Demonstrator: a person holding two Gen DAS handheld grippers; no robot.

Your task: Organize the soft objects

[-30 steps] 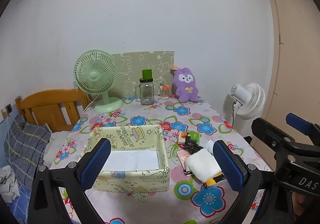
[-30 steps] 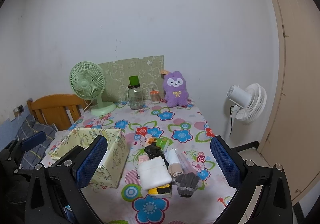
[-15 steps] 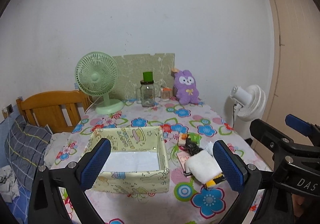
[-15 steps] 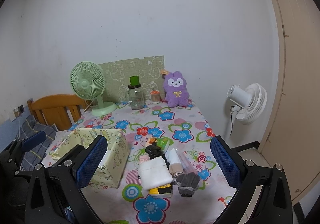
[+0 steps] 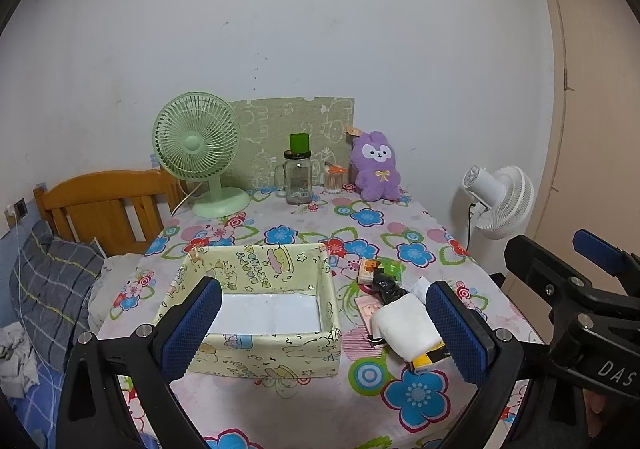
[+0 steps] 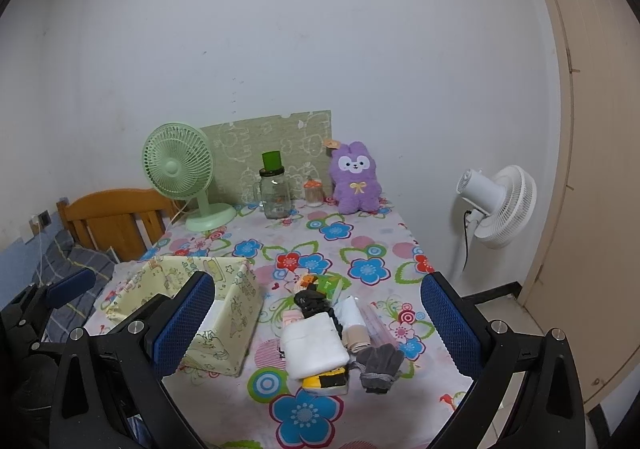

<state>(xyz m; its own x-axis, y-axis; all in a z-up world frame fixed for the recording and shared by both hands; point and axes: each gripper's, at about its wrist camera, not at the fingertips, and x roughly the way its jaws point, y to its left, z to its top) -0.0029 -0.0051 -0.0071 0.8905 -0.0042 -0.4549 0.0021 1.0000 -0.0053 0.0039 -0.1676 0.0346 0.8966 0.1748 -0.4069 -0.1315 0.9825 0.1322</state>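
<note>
A yellow patterned fabric box [image 5: 262, 309] stands open on the floral table, also in the right wrist view [image 6: 224, 309]. To its right lies a pile of soft items: a folded white cloth [image 6: 316, 347], a yellow-black item [image 6: 326, 381], a grey glove [image 6: 378, 367], a black item [image 6: 310, 301] and a rolled white piece [image 6: 352, 311]. The white cloth also shows in the left wrist view [image 5: 406, 325]. My left gripper [image 5: 326, 325] is open and empty above the box's near side. My right gripper [image 6: 316, 329] is open and empty above the pile.
At the table's back stand a green fan [image 5: 198, 153], a glass jar with green lid [image 5: 299, 179], a small jar [image 5: 334, 181] and a purple plush rabbit [image 5: 378, 171]. A wooden chair [image 5: 106, 209] is left. A white floor fan [image 5: 500, 201] stands right.
Both views sit slightly further back and higher from the table than a second ago. Nothing on the table has moved; both grippers stay open.
</note>
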